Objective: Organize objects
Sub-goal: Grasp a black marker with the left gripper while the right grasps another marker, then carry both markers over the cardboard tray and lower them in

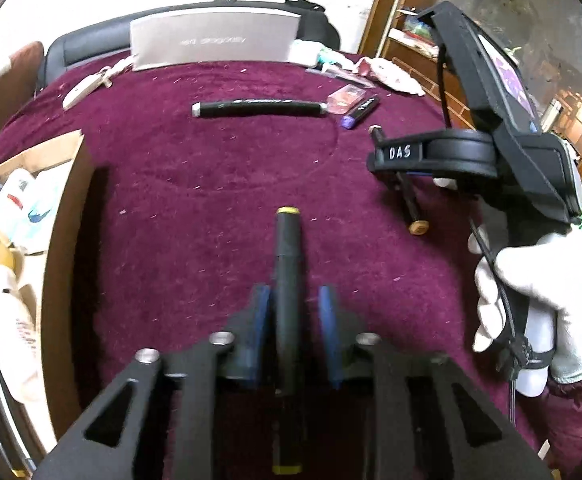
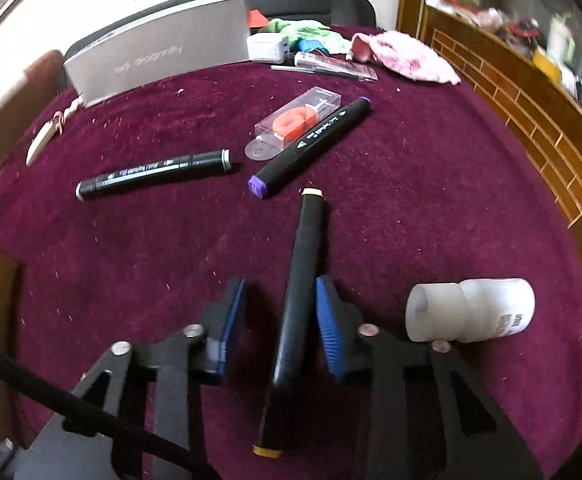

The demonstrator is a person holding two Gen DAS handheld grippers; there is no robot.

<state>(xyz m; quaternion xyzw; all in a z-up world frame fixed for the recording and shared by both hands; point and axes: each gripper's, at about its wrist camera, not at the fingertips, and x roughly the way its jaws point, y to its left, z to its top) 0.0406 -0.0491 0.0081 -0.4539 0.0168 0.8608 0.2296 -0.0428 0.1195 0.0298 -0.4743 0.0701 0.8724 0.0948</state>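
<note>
We've got 2 markers straddled here: the left gripper (image 1: 294, 312) sits around the yellow-capped marker (image 1: 287, 264), pads not quite touching. The right gripper (image 2: 281, 320) has 1 pad against its orange-capped marker (image 2: 303, 280). Both lie on the maroon cloth (image 2: 431, 208). An off-centre squeeze could roll either one away.

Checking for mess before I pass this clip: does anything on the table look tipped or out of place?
Yes: the white bottle lies on its side on the burgundy cloth, beside the tan-capped marker. Nothing looks spilled.
</note>
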